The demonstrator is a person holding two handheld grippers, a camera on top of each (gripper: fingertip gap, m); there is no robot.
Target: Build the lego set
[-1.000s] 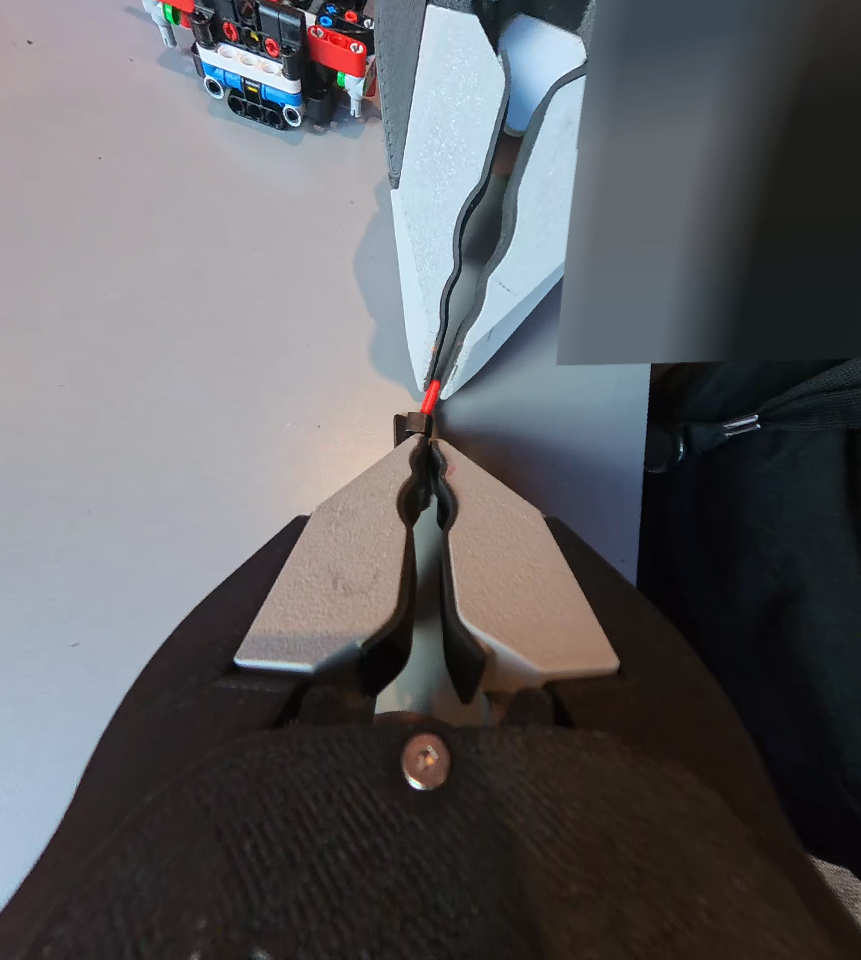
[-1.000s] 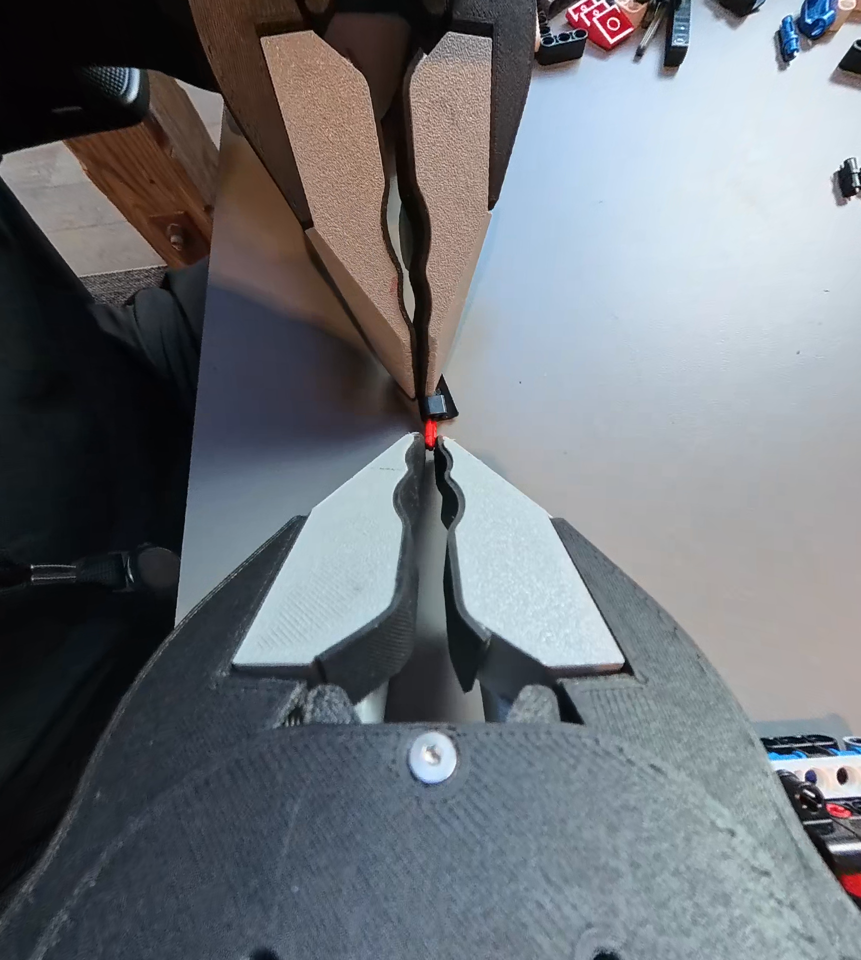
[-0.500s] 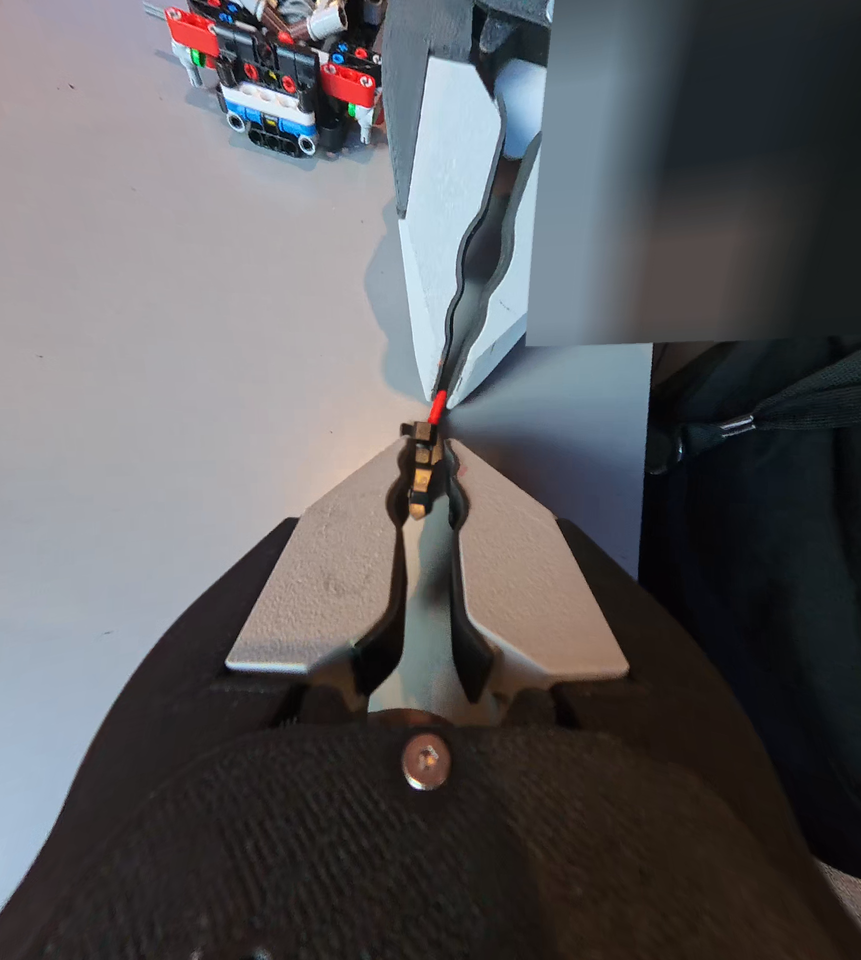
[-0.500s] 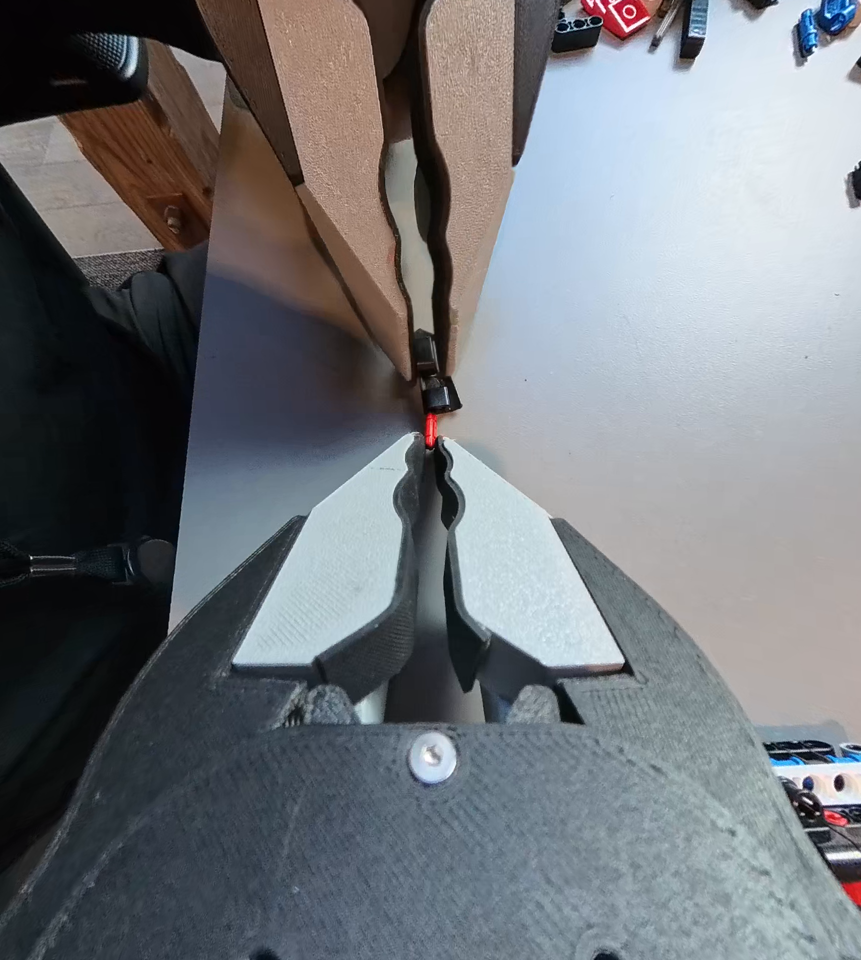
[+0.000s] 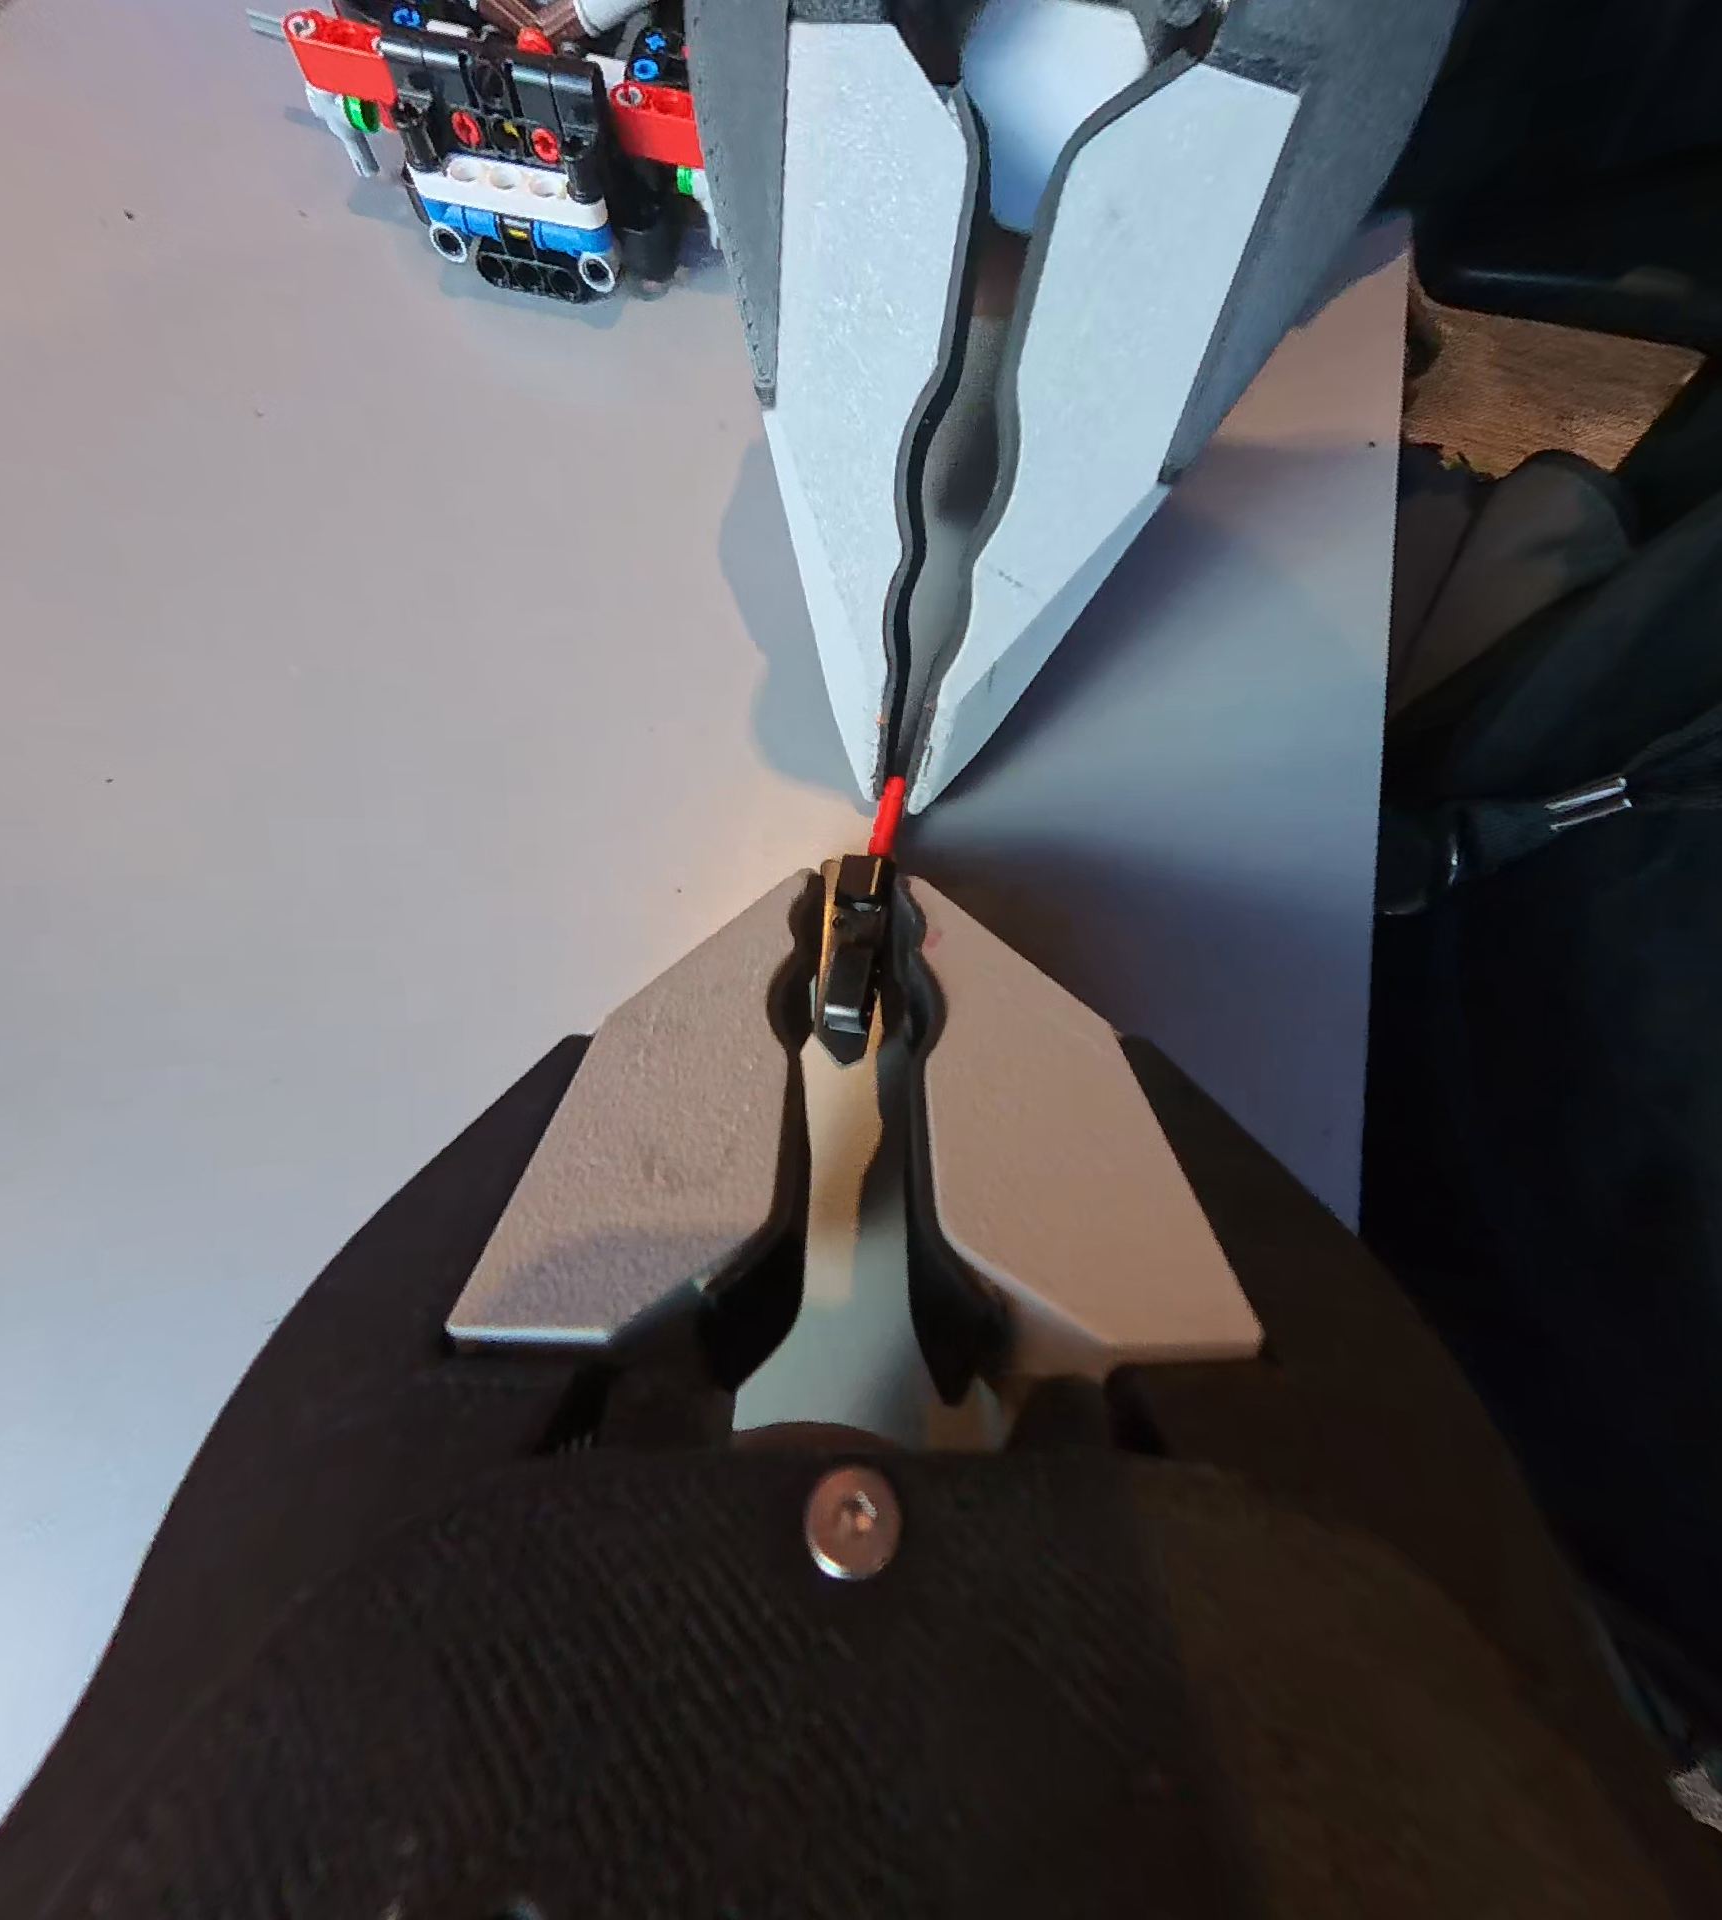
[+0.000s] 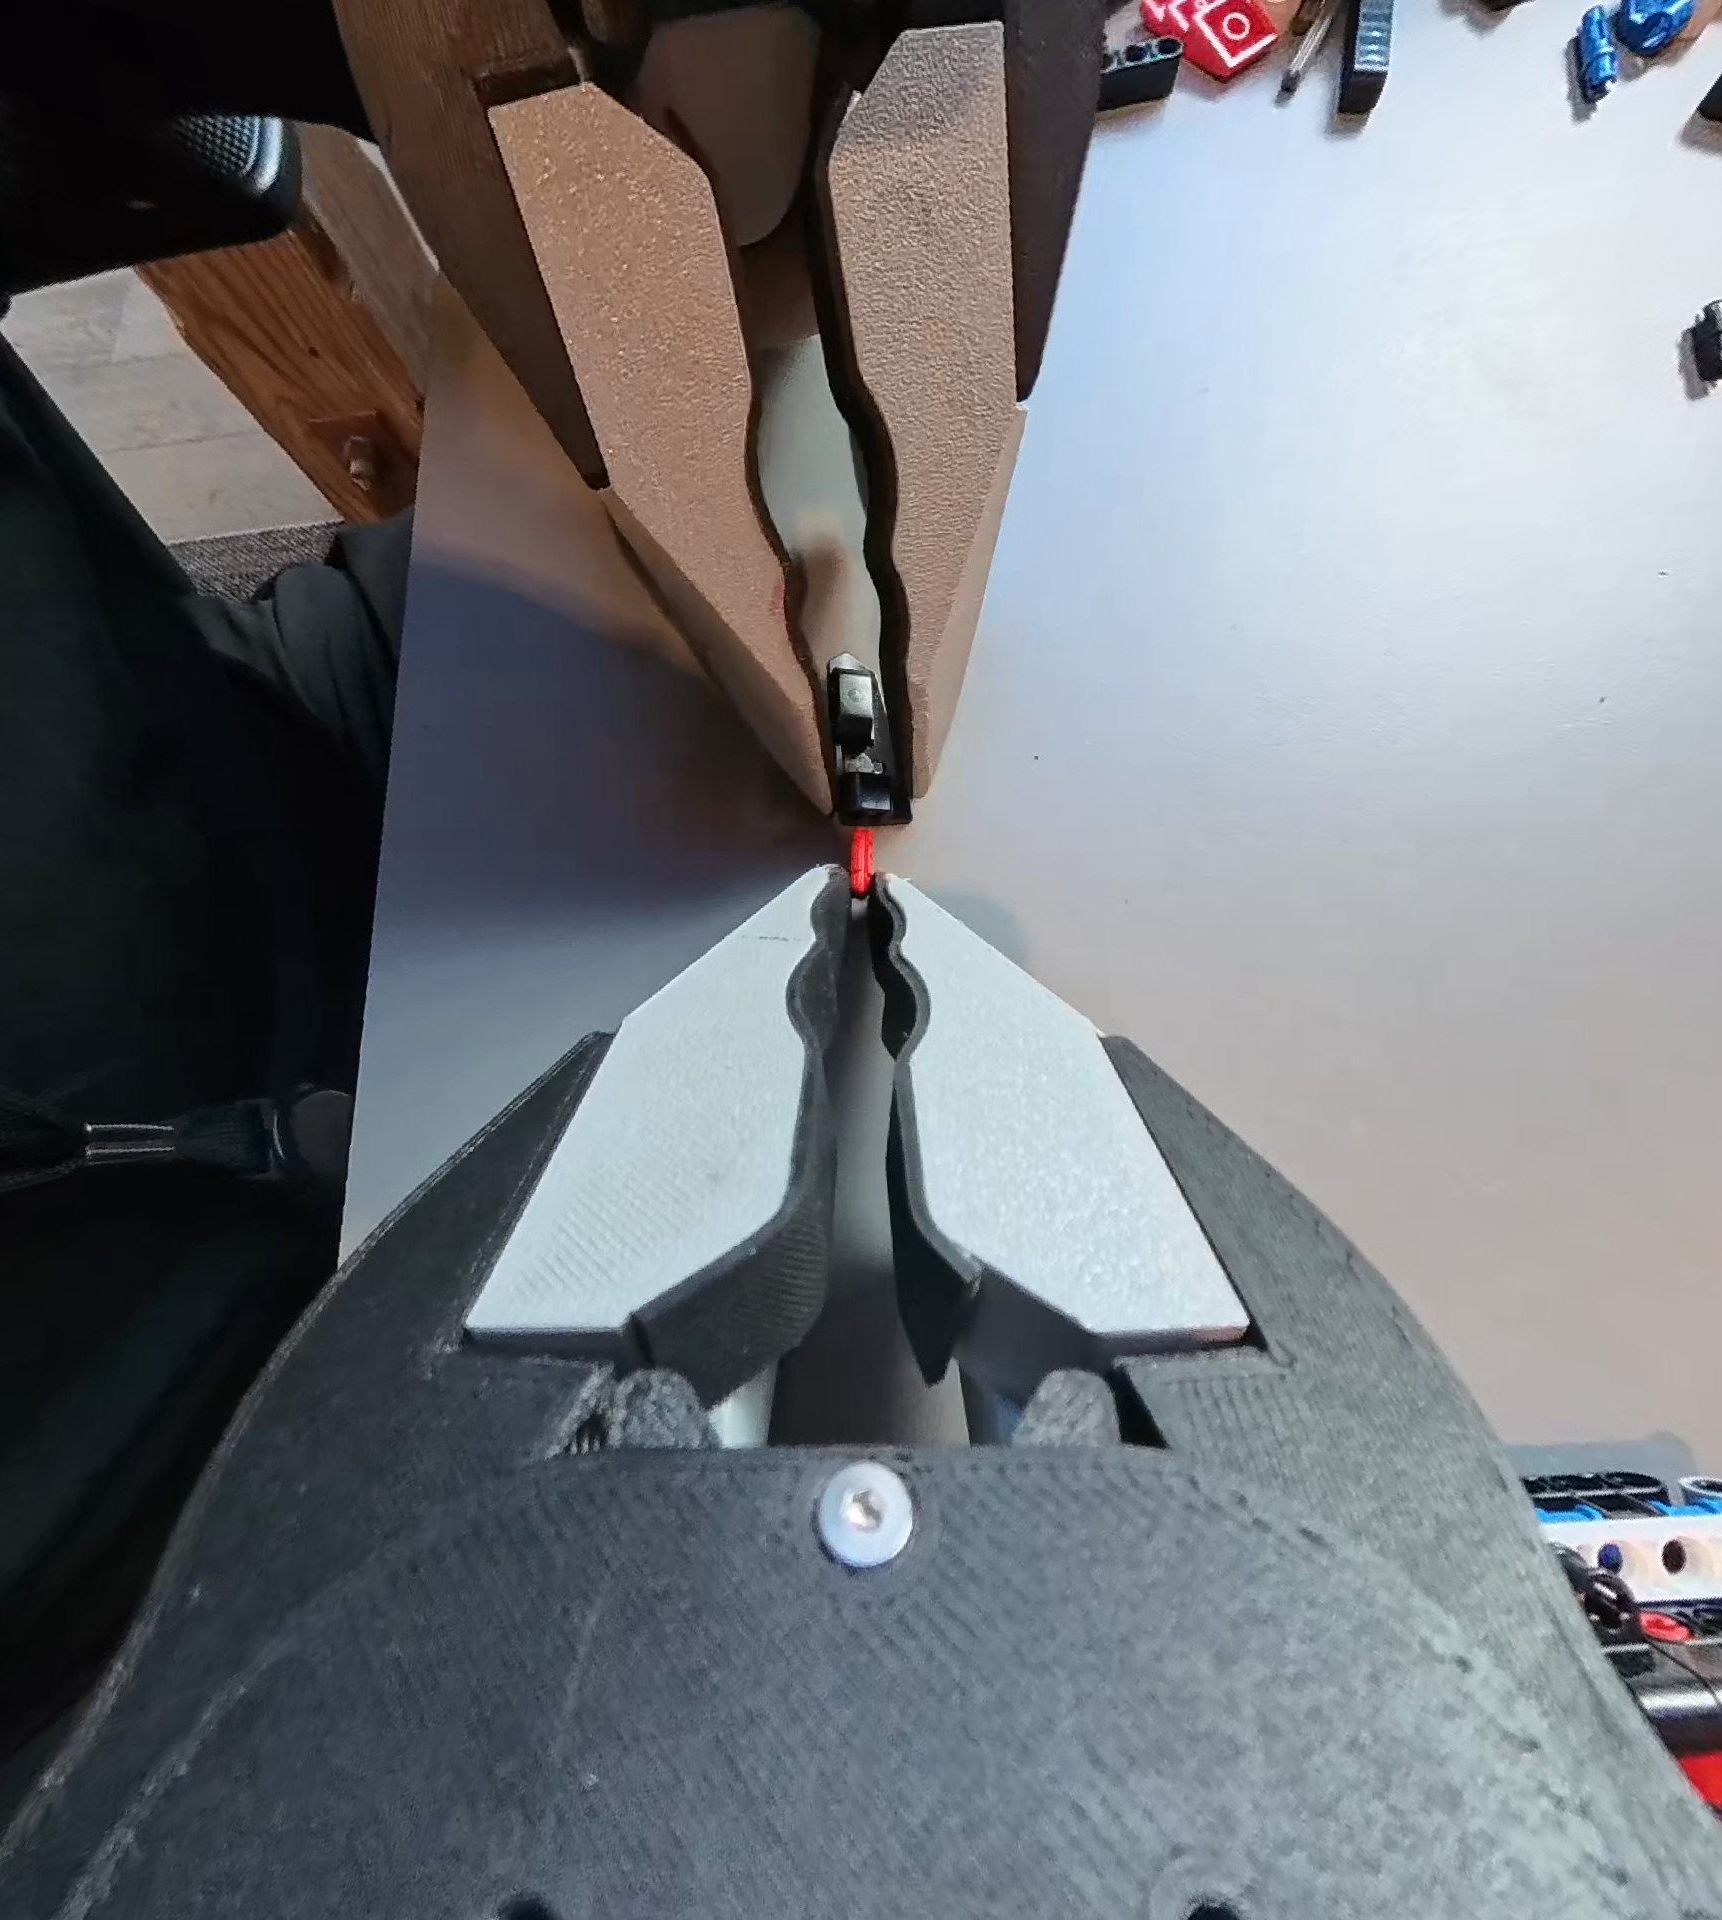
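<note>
Left gripper (image 5: pixel 862 914) jaws clamped on black connector (image 5: pixel 852 961) mid-frame, right gripper (image 6: pixel 862 888) jaws pinching red axle (image 6: pixel 859 860), tip entering connector, above grey desk (image 5: pixel 265 623)

Axle (image 5: pixel 886 814) between opposed gripper tips, connector (image 5: pixel 852 961) on its end

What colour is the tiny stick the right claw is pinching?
Red. The stick shows best in the left wrist view, poking from the right claw.
</note>
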